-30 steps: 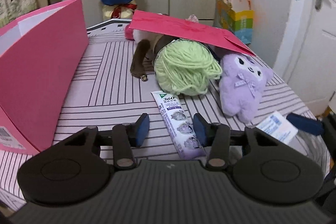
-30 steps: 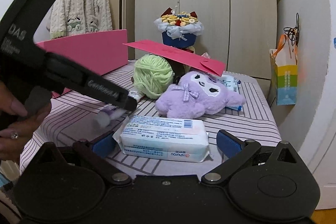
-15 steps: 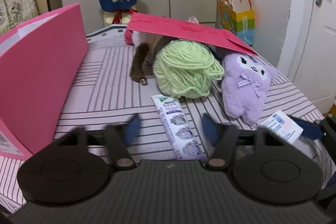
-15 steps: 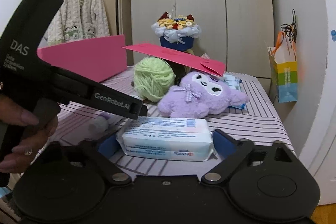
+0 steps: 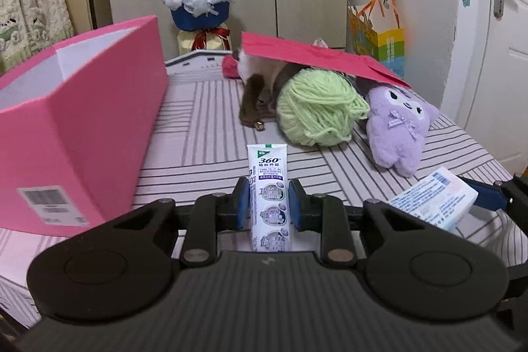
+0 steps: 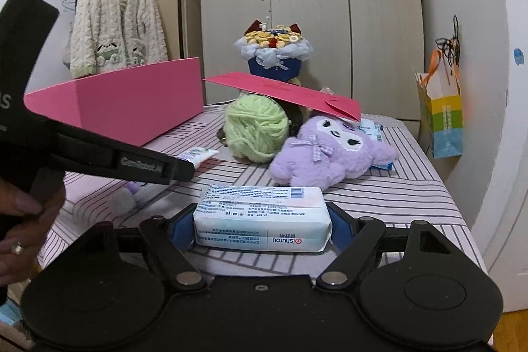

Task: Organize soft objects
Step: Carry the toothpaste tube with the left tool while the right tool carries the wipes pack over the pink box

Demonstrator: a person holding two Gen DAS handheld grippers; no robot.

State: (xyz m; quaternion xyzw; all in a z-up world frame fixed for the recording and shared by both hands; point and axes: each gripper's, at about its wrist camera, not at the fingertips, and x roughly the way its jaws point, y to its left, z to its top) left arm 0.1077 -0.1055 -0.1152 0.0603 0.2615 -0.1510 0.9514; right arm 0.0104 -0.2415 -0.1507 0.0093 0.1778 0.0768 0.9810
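Pink box [image 5: 76, 134] is standing open on the striped table [image 5: 204, 134], its visible interior showing white walls only. Left gripper [image 5: 268, 203] is angling down, its jaws just closing onto the tube [image 5: 269, 190]. Right gripper [image 6: 262, 228] is clamping the wipes pack [image 6: 262, 213]. Yarn [image 5: 316, 108] and plush [image 5: 399, 127] are lying beyond.

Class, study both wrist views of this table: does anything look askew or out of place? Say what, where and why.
The pink box lid is off the pink box: it lies tilted across the green yarn ball and a brown plush, its low corner over the purple plush toy. Nothing looks spilled or damaged.
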